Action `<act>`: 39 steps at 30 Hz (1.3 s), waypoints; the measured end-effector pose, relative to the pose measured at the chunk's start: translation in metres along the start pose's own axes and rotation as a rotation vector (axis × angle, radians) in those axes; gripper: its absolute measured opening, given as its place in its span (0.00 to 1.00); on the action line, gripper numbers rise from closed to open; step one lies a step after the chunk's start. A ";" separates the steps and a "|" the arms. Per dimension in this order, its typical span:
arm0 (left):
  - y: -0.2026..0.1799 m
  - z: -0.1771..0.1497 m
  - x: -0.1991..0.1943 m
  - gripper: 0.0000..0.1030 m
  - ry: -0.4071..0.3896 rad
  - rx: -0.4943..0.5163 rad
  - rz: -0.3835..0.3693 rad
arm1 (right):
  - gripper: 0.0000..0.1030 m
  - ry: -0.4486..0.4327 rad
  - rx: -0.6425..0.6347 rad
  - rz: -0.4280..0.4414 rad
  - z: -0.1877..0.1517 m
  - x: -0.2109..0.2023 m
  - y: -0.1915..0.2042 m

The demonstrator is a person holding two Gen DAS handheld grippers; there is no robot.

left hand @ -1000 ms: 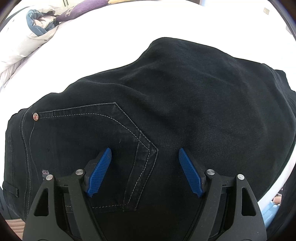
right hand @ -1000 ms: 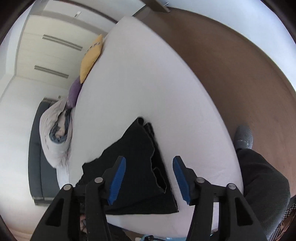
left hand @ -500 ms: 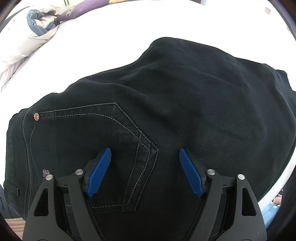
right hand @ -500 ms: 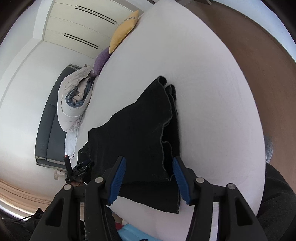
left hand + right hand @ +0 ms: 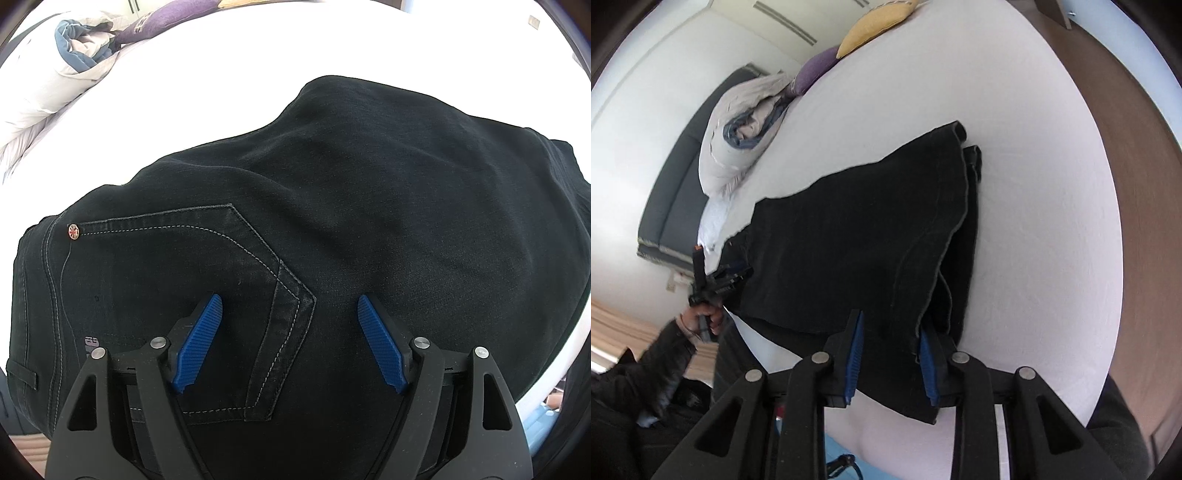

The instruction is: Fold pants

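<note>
Black jeans [image 5: 369, 203] lie folded on the white bed, with the stitched back pocket [image 5: 258, 295] under my left gripper [image 5: 290, 301]. That gripper hangs open just above the pocket and holds nothing. In the right wrist view the jeans [image 5: 849, 240] spread across the sheet, leg ends towards me. My right gripper [image 5: 890, 325] is low over the near leg-end corner. Its jaws are closing, with the layered cloth edge between the blue pads [image 5: 854, 354]. The pads do not visibly press on the cloth. The left gripper [image 5: 727, 277] shows at the far waist end, held by a hand.
The white mattress [image 5: 1052, 203] has bare sheet right of the jeans. A rolled duvet [image 5: 738, 133], a purple pillow [image 5: 816, 70] and a yellow pillow [image 5: 875, 26] lie at its head. Brown floor [image 5: 1137, 166] runs along the bed's right side. A dark sleeve [image 5: 665, 354] is at lower left.
My right gripper has dropped towards the near corner of the jeans and rolled, and its jaws have narrowed around the cloth edge. The left gripper has stayed still and open.
</note>
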State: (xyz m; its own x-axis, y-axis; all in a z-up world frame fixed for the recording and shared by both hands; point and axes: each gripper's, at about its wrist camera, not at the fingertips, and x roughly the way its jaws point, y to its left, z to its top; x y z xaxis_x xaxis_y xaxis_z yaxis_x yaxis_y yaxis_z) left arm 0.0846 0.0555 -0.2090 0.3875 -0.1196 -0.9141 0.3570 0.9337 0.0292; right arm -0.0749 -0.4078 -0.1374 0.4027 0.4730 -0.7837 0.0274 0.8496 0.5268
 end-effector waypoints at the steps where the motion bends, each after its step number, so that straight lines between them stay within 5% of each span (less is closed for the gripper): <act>1: 0.000 0.000 0.000 0.74 0.000 0.001 -0.001 | 0.23 0.017 -0.017 -0.004 0.000 0.002 0.000; 3: 0.000 0.000 0.000 0.74 0.000 0.000 0.000 | 0.07 0.040 -0.048 -0.031 -0.001 0.003 0.000; 6: 0.000 0.000 -0.001 0.74 0.001 0.001 0.002 | 0.06 0.049 -0.027 -0.043 -0.001 0.003 -0.002; 15: 0.000 0.011 0.004 0.81 0.050 0.068 -0.007 | 0.06 -0.057 0.206 0.196 -0.007 -0.052 0.005; 19: 0.003 0.014 0.007 0.84 0.061 0.086 -0.023 | 0.06 0.039 0.328 0.112 -0.033 -0.024 -0.029; 24: 0.004 0.016 0.007 0.84 0.081 0.126 -0.031 | 0.04 -0.018 0.480 0.219 -0.057 -0.008 -0.064; 29: 0.004 0.017 0.005 0.84 0.086 0.148 -0.033 | 0.05 0.002 0.391 0.161 -0.056 -0.019 -0.052; 31: 0.004 0.015 0.003 0.84 0.083 0.148 -0.030 | 0.12 -0.015 0.398 0.122 -0.055 -0.028 -0.052; 33: 0.003 0.015 0.002 0.84 0.079 0.143 -0.026 | 0.23 -0.038 0.389 0.015 -0.055 -0.039 -0.051; 35: 0.003 0.013 0.002 0.84 0.071 0.133 -0.028 | 0.23 -0.059 0.360 -0.152 -0.050 -0.054 -0.044; 39: 0.005 0.002 0.000 0.85 0.064 0.115 -0.023 | 0.23 -0.189 0.258 -0.066 -0.025 -0.075 -0.002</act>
State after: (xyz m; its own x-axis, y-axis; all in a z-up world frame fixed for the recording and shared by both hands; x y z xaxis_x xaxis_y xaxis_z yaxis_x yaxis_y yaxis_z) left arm 0.0880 0.0600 -0.2078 0.3249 -0.1152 -0.9387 0.4615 0.8857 0.0511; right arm -0.1285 -0.4389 -0.0878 0.5548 0.3467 -0.7563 0.2802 0.7781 0.5623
